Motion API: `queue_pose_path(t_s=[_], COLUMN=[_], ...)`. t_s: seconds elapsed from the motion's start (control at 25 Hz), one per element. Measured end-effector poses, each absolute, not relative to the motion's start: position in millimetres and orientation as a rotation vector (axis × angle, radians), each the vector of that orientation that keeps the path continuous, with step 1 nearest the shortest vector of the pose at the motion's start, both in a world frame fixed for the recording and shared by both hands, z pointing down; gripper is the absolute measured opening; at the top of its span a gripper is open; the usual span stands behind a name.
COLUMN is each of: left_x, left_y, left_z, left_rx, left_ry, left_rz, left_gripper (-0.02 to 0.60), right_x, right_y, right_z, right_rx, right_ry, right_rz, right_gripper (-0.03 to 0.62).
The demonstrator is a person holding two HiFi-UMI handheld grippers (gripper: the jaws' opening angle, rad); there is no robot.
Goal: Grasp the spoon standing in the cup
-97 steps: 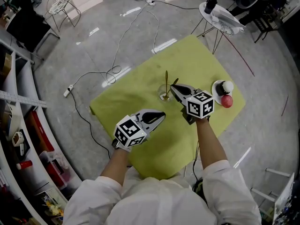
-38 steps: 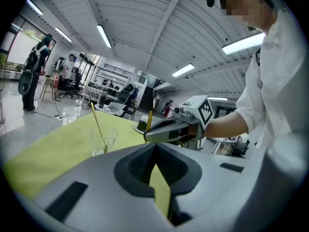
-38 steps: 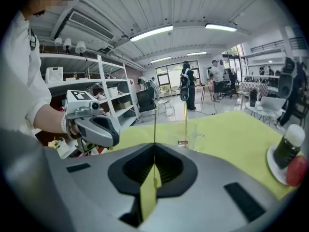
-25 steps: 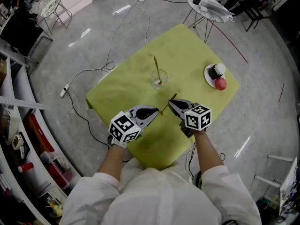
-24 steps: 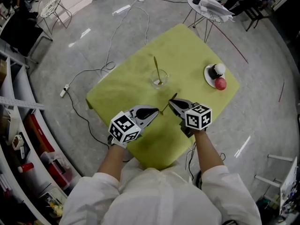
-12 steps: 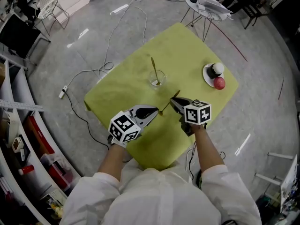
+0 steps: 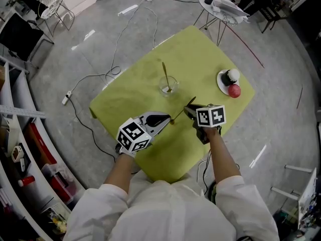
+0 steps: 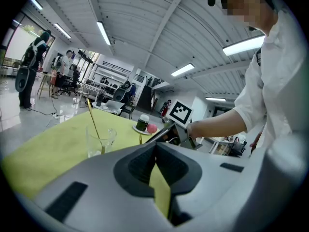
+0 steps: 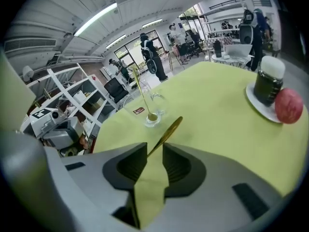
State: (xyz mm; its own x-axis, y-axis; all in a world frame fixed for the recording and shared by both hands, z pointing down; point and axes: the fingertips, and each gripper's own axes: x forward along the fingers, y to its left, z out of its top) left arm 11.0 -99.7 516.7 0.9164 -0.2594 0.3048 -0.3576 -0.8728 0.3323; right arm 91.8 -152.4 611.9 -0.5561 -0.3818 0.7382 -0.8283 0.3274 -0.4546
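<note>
A clear glass cup [image 7: 168, 87] stands near the middle of the yellow-green table [image 7: 200, 49], with a gold spoon [image 7: 164, 73] leaning upright in it. A second gold spoon [image 7: 182, 110] lies slanted in front of the cup, its handle end between the jaws of my right gripper [image 7: 188, 111]. Those jaws have just been opening and now stand apart, their pads off the spoon [image 9: 166, 133]. The right gripper view shows that gripper [image 9: 154, 151] aimed at the cup [image 9: 155, 108]. My left gripper [image 7: 168, 118] hovers left of the second spoon, shut and empty [image 8: 155, 149].
A white plate [image 7: 221, 83] at the table's right holds a dark jar with a white lid [image 7: 231, 75] and a red ball [image 7: 234, 90]. A small round side table [image 7: 228, 9] stands beyond the far corner. Cables [image 7: 118, 44] trail over the floor and shelves [image 7: 20, 134] line the left.
The right gripper has tipped downward and shifted a little toward the cup, and its jaws have parted from the second spoon. The left gripper has stayed put.
</note>
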Motion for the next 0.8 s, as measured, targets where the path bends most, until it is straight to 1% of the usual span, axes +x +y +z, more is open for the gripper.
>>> queue_pose_path(t_s=[0.44,0.8], left_x=[10.8,10.6], left_y=[-102.0,-104.2], left_z=[515.8,514.1], left_rx=[2.693,2.696], left_ry=[-0.456,-0.466], left_rz=[0.35,0.343], left_gripper=[0.005,0.005], right_x=[106.8,89.5], right_y=[-147.9,-171.3], right_z=[616.5,576.5], right_rx=[1.011,0.984], right_ry=[-1.971,-2.207], right_rz=[1.136,1.038], right_gripper=[0.098,0.098])
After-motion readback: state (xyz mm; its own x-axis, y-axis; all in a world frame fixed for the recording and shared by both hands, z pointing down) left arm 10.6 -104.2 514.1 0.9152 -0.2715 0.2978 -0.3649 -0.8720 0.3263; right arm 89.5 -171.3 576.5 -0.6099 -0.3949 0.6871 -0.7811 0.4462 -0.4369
